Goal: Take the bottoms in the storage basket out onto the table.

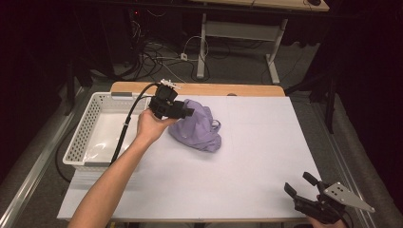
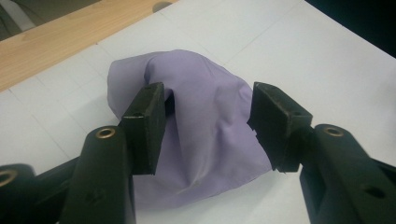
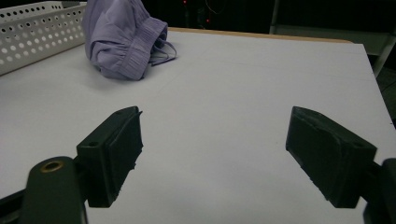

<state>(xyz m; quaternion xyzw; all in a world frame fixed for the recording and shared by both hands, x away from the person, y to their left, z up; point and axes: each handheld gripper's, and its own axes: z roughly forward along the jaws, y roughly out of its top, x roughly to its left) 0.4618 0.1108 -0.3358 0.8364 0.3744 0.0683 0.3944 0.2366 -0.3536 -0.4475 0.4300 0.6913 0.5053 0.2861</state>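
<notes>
High view shows the left claw (image 1: pixel 186 112) held over the far left part of the white desk (image 1: pixel 247 156), its tips at the near edge of a crumpled lilac garment (image 1: pixel 199 128) — a white perforated basket (image 1: pixel 90 126) sits just behind the hand. Left gripper view puts the garment (image 2: pixel 205 121) straight ahead of the left claw (image 2: pixel 208 123): the jaws stand partly open, one pad (image 2: pixel 147 121) touching a raised fold, the other pad (image 2: pixel 275 121) just beside the cloth's edge, not pressing it. Right gripper view has the right claw (image 3: pixel 212 156) spread wide with nothing between its jaws, low over bare desk — the garment (image 3: pixel 123 39) lies well ahead of it, next to the basket (image 3: pixel 37 32)
</notes>
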